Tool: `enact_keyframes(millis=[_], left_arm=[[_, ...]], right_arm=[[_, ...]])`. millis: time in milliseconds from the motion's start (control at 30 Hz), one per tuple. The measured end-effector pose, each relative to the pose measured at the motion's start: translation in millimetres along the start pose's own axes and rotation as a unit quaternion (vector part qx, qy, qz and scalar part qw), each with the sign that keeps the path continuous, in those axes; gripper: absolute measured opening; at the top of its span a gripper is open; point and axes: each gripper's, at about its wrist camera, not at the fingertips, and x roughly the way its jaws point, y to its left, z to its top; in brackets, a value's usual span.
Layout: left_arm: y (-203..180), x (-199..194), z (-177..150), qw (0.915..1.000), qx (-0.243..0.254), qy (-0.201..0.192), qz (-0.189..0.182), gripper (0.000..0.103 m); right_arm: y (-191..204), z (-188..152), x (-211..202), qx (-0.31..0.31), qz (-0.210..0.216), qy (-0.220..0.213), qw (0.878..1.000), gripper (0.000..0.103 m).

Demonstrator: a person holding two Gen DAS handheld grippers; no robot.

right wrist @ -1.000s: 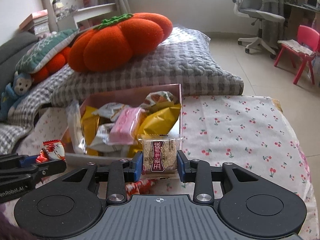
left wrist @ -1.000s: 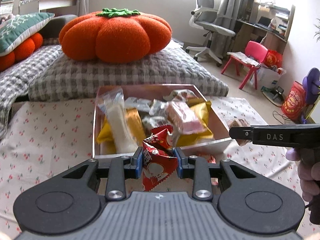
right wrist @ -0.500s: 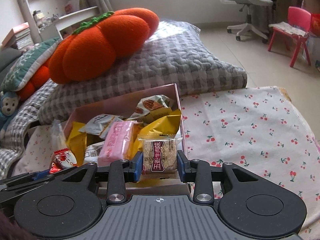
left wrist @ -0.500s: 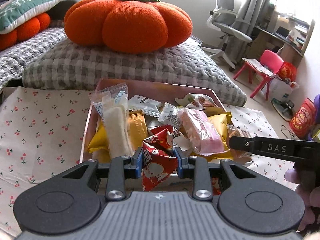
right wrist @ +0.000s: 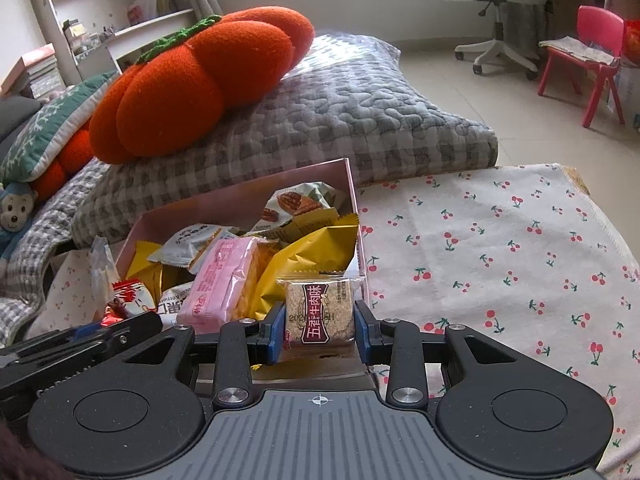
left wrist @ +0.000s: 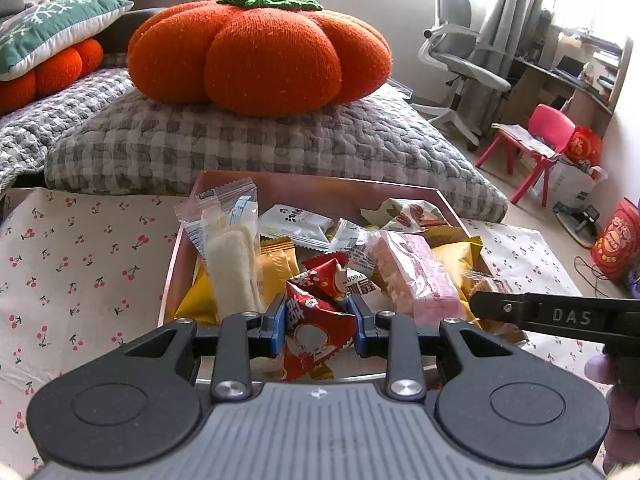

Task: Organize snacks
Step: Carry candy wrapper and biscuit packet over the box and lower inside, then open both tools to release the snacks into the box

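Note:
A pink box (left wrist: pixel 320 192) full of snack packets stands on the cherry-print cloth; it also shows in the right wrist view (right wrist: pixel 256 204). My left gripper (left wrist: pixel 320 320) is shut on a red snack packet (left wrist: pixel 316 328) just over the box's near rim. My right gripper (right wrist: pixel 319 327) is shut on a clear sesame cracker packet (right wrist: pixel 320 314) over the box's near right corner. The right gripper's finger (left wrist: pixel 556 314) shows at the right of the left wrist view. A pink packet (right wrist: pixel 220 280) and yellow packets (right wrist: pixel 312 252) lie inside.
A grey checked cushion (left wrist: pixel 260 140) with an orange pumpkin pillow (left wrist: pixel 260 52) lies right behind the box. The cherry-print cloth (right wrist: pixel 500 248) spreads to the right. An office chair (left wrist: pixel 460 60) and a pink child's chair (left wrist: pixel 544 132) stand on the floor beyond.
Both grippers have moved forward over the box, each still holding its packet. The box now fills more of both views.

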Motion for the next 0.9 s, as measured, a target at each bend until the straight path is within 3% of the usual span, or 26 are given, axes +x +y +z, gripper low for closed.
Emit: enact_keyframes(millis=[567,600,733,900], left_arm=[[-3,3,3,0.9998,0.0,-0.016,-0.01,0.033],[-4,2,3,0.9998,0.002,-0.018,-0.008,0.038],[-7,-1,4,0.9998,0.01,-0.016,-0.01,0.055],[-8,-6,5,0.9998,0.013,-0.01,-0.009,0.064]], right_arm=[[0,4,-4,0.006,0.007,-0.014,1.0,0.037],[0,4,-5,0.008,0.008,-0.014,1.0,0.037],[-2,7,-11,0.024,0.012,-0.021,0.999,0.061],[-2,10,-20,0.023,0.013,-0.029,0.999,0.061]])
